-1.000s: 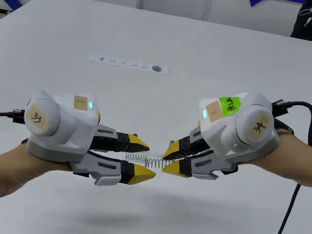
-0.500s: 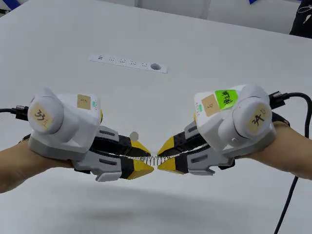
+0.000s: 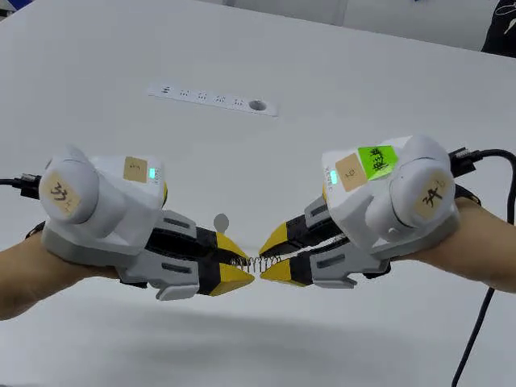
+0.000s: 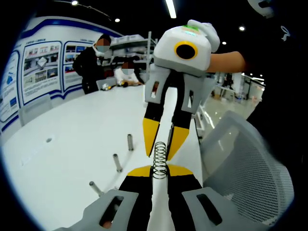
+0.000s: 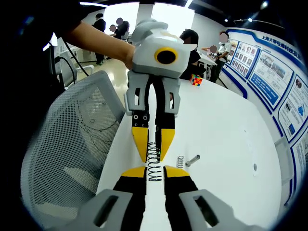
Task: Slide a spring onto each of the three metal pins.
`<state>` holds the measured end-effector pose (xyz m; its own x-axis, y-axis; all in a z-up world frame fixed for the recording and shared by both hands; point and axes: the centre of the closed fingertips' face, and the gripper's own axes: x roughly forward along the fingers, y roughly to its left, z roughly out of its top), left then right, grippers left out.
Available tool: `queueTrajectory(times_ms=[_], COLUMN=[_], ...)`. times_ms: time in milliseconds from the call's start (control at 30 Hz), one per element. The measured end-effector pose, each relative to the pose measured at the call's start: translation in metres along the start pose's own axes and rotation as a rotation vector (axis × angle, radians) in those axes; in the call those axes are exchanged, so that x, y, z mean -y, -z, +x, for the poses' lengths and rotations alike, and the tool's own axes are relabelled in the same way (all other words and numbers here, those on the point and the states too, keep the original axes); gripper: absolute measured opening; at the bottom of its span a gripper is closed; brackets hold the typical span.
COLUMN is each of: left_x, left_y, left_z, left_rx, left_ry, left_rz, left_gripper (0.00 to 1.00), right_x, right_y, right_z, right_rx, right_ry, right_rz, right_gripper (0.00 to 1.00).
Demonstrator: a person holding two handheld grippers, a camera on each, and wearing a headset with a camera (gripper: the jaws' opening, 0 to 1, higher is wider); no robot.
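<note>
While the spring (image 3: pixel 260 263) hangs between the two sets of tips, clear of the table (image 3: pixel 339 105), the step in hand is judged to be bringing it to a pin.

Handling: free one end, hold the other lightly so no turn is crushed, keep the coil's axis in line with the pin, then lower.

Three metal pins (image 4: pixel 117 162): on the table, ahead and left of the jaws of the left gripper (image 4: pixel 154 171); seemingly bare, though small there.

Jaws of the left gripper: pressed nearly together on the spring's near end.

Jaws of the right gripper (image 5: pixel 153 172): a narrow gap apart, nipping the far end, tips almost touching the left's.
</note>
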<state>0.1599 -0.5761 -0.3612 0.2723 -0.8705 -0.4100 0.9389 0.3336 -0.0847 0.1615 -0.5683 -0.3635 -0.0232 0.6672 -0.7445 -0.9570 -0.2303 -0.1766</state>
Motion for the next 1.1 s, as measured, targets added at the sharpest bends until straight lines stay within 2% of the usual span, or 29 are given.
queueTrajectory(times_ms=[67, 167, 300, 400, 500, 667, 800, 900, 1000, 1100], left_x=[0.000, 0.000, 0.000, 0.001, 0.001, 0.001, 0.001, 0.000, 0.003, 0.003], left_y=[-0.002, -0.003, -0.002, -0.003, 0.001, -0.001, -0.004, -0.004, -0.001, -0.002], left_z=[-0.001, -0.002, -0.002, -0.002, -0.001, -0.002, -0.004, -0.004, -0.002, 0.000], left_rx=[0.006, 0.002, 0.001, 0.001, -0.014, -0.011, -0.004, -0.004, -0.023, -0.024], left_ry=[0.003, 0.009, 0.012, 0.015, 0.015, 0.019, 0.019, 0.018, 0.025, 0.024], left_rz=[0.001, 0.005, 0.009, 0.014, 0.026, 0.019, 0.013, 0.019, 0.032, 0.036], left_gripper=[0.10, 0.10, 0.10, 0.10, 0.10, 0.10, 0.10, 0.10, 0.10, 0.10], right_x=[-0.001, 0.001, 0.000, -0.001, -0.001, -0.001, 0.001, 0.000, -0.001, 0.001], right_y=[0.005, 0.008, 0.006, 0.007, 0.004, -0.003, -0.014, -0.018, -0.032, -0.037], right_z=[0.001, 0.000, -0.002, -0.001, -0.004, -0.009, -0.015, -0.017, -0.018, -0.018], right_rx=[-0.017, -0.011, 0.027, 0.031, 0.054, 0.088, 0.160, 0.181, 0.260, 0.266], right_ry=[-0.004, 0.004, -0.004, -0.010, -0.015, -0.020, -0.019, -0.021, -0.029, -0.025], right_rz=[0.004, 0.001, 0.049, 0.066, 0.070, 0.084, 0.129, 0.136, 0.170, 0.164], right_gripper=[0.21, 0.16, 0.12, 0.12, 0.11, 0.11, 0.11, 0.11, 0.11, 0.11])
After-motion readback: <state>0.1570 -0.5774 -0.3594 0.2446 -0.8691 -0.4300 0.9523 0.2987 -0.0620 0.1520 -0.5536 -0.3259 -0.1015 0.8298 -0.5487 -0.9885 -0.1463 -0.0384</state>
